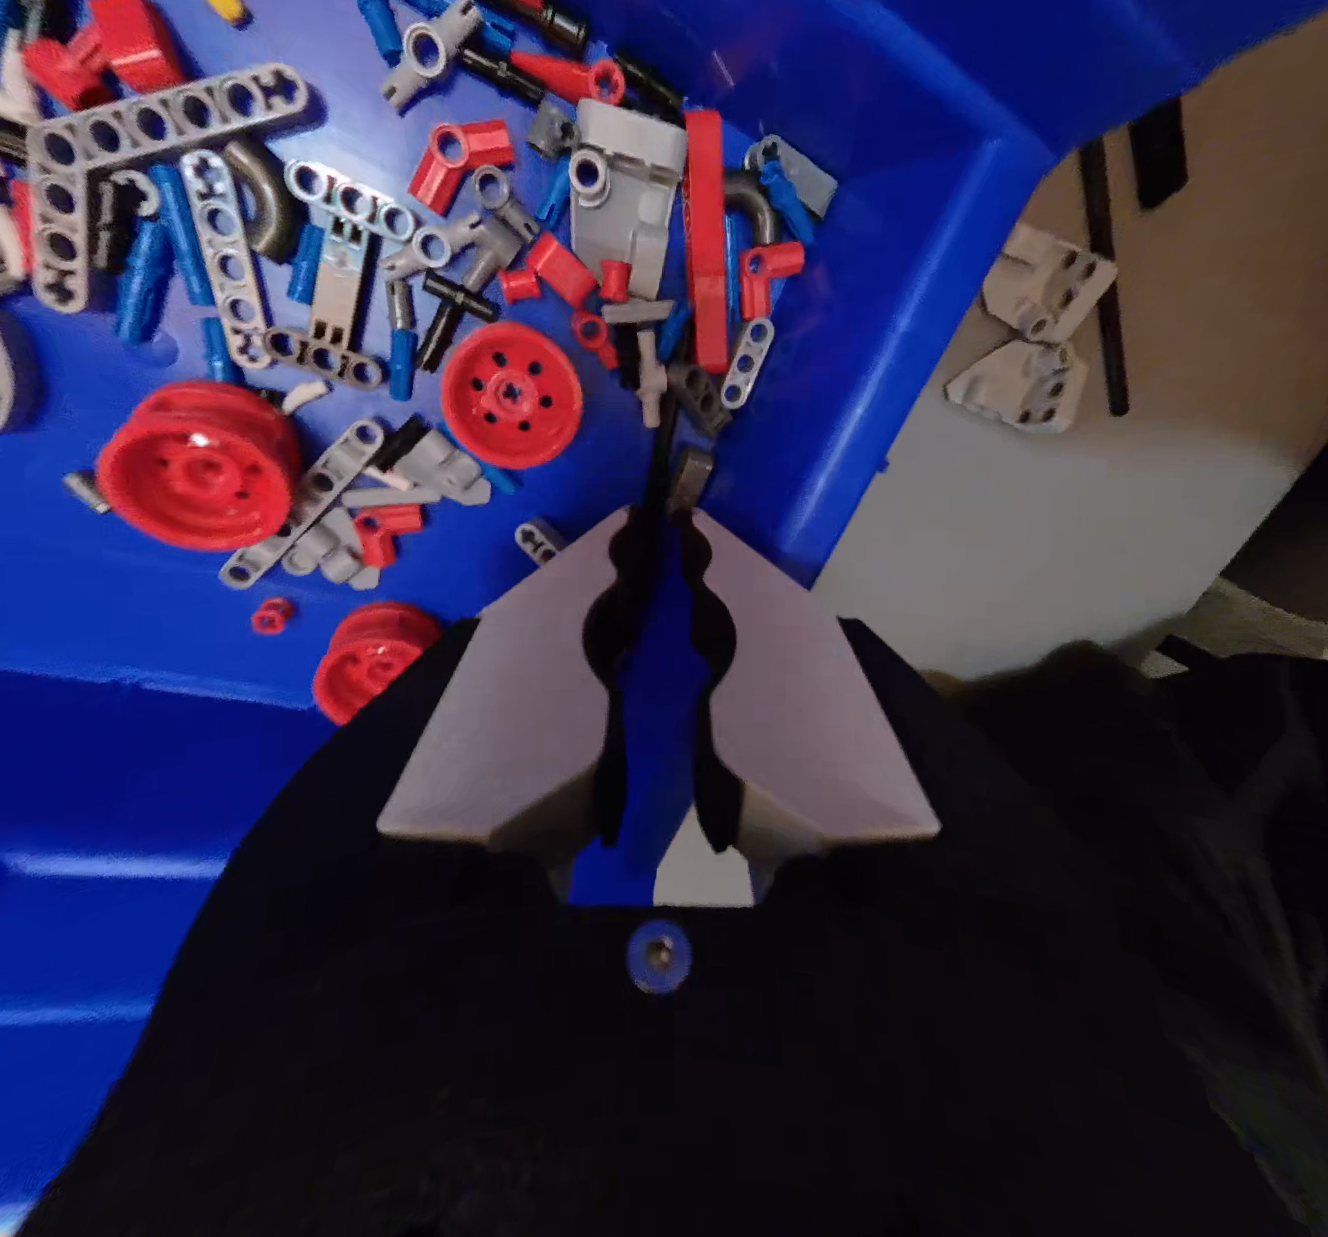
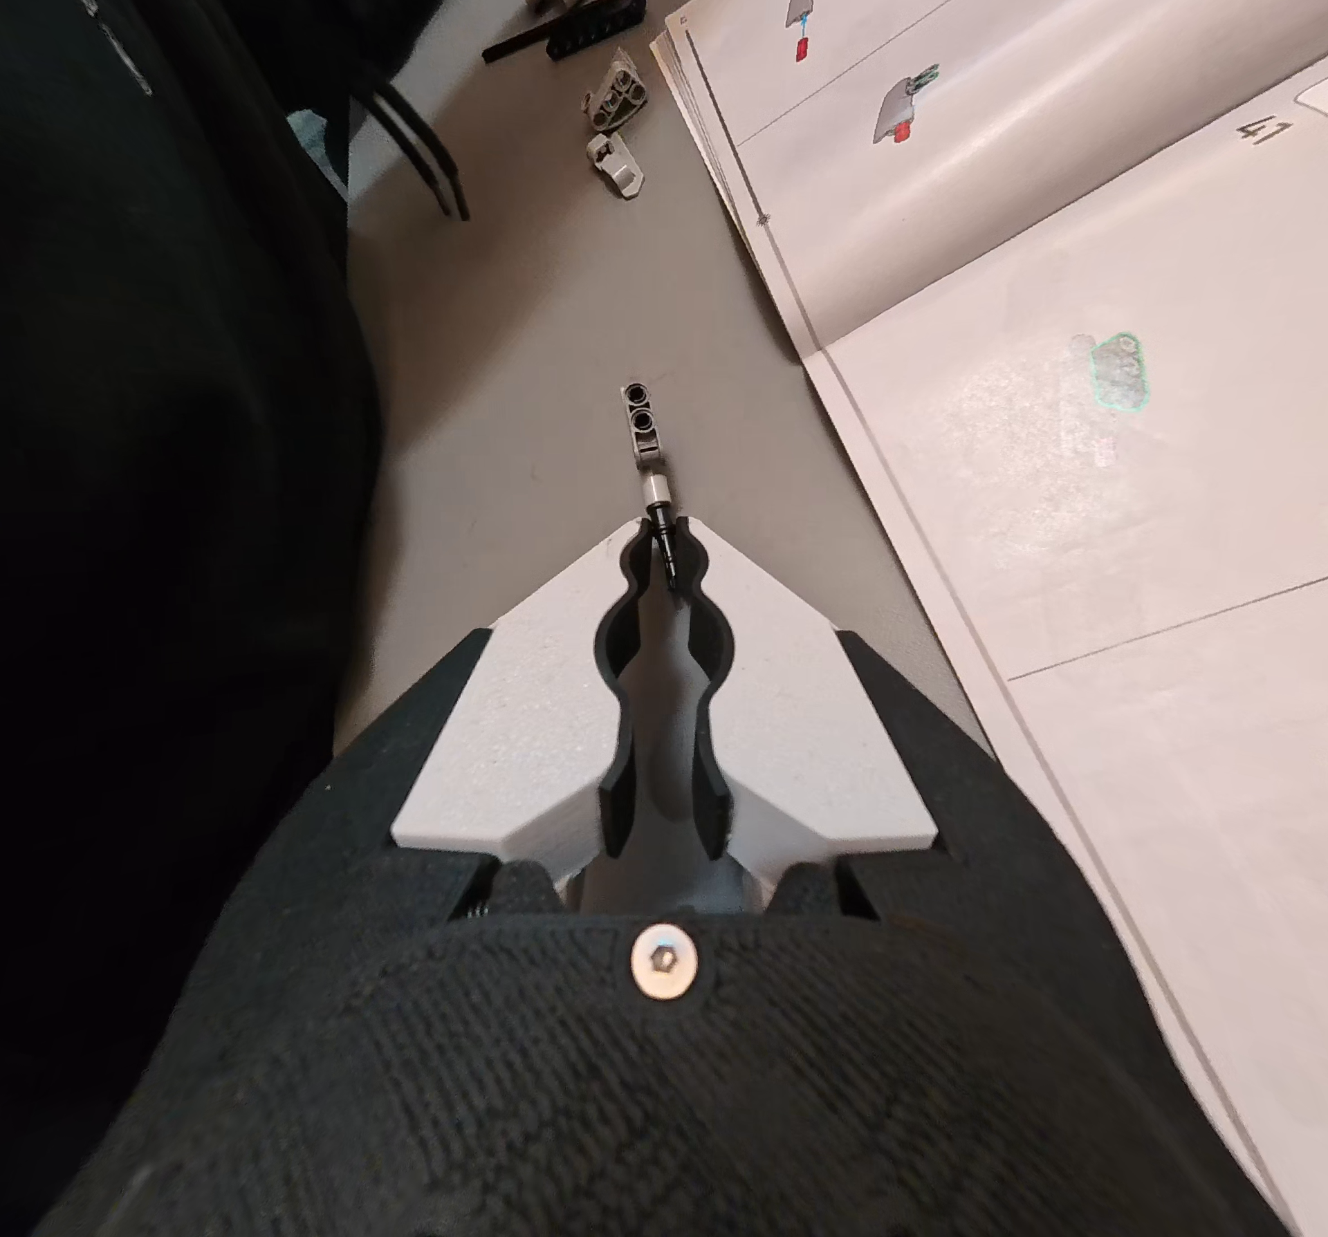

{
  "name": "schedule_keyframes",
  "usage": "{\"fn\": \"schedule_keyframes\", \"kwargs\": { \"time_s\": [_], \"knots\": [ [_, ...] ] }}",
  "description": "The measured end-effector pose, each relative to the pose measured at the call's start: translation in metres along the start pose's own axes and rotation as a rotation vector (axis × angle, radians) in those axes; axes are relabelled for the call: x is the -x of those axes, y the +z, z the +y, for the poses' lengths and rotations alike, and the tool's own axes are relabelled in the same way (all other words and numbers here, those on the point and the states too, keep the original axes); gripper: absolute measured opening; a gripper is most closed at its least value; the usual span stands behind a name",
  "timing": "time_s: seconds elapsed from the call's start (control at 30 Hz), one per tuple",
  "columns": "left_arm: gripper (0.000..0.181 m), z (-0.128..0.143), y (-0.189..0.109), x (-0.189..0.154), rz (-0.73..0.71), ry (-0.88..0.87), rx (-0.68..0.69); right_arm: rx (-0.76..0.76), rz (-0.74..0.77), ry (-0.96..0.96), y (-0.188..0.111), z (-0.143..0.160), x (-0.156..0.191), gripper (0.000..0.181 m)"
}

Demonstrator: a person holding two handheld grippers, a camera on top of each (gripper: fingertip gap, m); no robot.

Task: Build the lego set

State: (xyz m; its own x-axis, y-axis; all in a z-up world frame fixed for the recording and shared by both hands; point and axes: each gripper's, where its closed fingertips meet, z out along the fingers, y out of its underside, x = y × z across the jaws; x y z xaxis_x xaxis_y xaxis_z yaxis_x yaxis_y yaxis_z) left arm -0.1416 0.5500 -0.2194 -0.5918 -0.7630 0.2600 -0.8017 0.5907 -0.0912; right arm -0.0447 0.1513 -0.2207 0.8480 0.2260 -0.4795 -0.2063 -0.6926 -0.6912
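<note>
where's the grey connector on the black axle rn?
Right wrist view, centre: the grey connector sits on the black axle pinched at the right hand-held gripper tips, above the table, left of the booklet.

A hobby or lab worktable: a blue plastic bin (image 1: 934, 53) of loose Technic parts fills the frame's left, and an open instruction booklet (image 2: 1042, 484) lies at right on a grey tabletop (image 2: 539, 283).
</note>
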Motion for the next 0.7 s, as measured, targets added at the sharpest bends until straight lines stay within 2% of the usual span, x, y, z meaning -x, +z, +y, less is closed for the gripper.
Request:
{"fn": "schedule_keyframes", "kwargs": {
  "time_s": [0.03,0.2,0.27,0.37,0.5,0.6,0.7],
  "knots": [
    [0.010,-0.001,0.003,0.000,0.014,-0.007,0.010,-0.001,-0.008,0.006,0.000,0.000,0.000,0.005],
    [0.011,-0.005,0.009,0.000,0.033,0.011,0.029,-0.002,-0.011,0.007,0.000,0.000,0.000,0.005],
    [0.016,-0.008,0.008,0.007,-0.005,-0.003,0.020,-0.001,-0.007,0.004,0.000,0.000,0.000,0.005],
    [0.009,-0.011,0.005,0.030,-0.132,-0.046,0.005,-0.001,-0.007,0.005,0.000,0.000,0.000,0.005],
    [0.010,-0.027,-0.001,0.008,-0.028,0.000,-0.103,0.000,0.002,-0.003,0.001,0.000,0.000,0.005],
    [0.018,-0.030,0.003,-0.008,0.032,0.046,-0.093,0.001,0.005,-0.008,0.001,0.000,0.000,0.005],
    [0.013,-0.031,0.010,-0.007,0.039,0.016,-0.057,0.002,0.007,-0.012,0.001,0.000,0.000,0.005]
  ]
}}
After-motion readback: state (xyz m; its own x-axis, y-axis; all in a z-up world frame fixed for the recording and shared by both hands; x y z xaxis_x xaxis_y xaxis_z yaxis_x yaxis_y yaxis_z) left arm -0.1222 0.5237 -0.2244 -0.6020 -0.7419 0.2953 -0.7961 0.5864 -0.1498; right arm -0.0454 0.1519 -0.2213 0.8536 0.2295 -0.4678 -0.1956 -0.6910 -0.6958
